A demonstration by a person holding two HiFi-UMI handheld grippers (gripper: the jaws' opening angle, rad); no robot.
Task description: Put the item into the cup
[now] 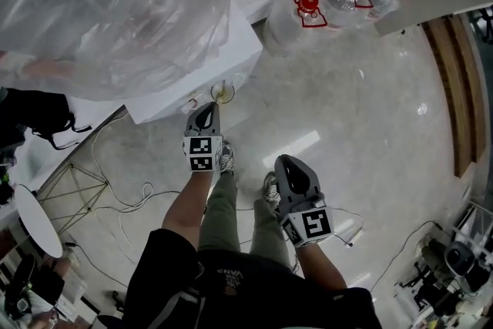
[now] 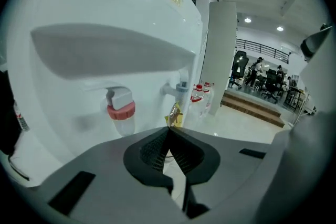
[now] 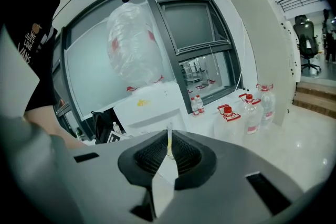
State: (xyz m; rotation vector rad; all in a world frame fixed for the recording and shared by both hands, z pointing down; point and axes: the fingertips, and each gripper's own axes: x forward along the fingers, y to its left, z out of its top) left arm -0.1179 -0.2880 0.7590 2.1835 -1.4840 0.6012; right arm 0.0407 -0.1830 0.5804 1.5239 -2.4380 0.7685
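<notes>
A clear plastic cup point(image 1: 223, 94) with a yellow item point(image 2: 175, 114) inside hangs in front of the white water dispenser point(image 1: 192, 50). My left gripper point(image 1: 206, 116) is shut on the cup's near rim, and the yellow item pokes up just past the fingertips point(image 2: 169, 131) in the left gripper view. The dispenser's red tap point(image 2: 121, 108) and blue tap point(image 2: 181, 88) are close ahead of the cup. My right gripper point(image 1: 289, 167) hangs lower, by the person's right leg. It is shut with nothing in it, and only a thin slit shows between its pads point(image 3: 169, 136).
A large bottle wrapped in plastic film point(image 1: 115, 4) tops the dispenser. Several big water jugs with red caps point(image 1: 308, 8) stand on the floor to the right, beside a wooden step point(image 1: 462, 88). Cables point(image 1: 115, 196) trail over the floor at left.
</notes>
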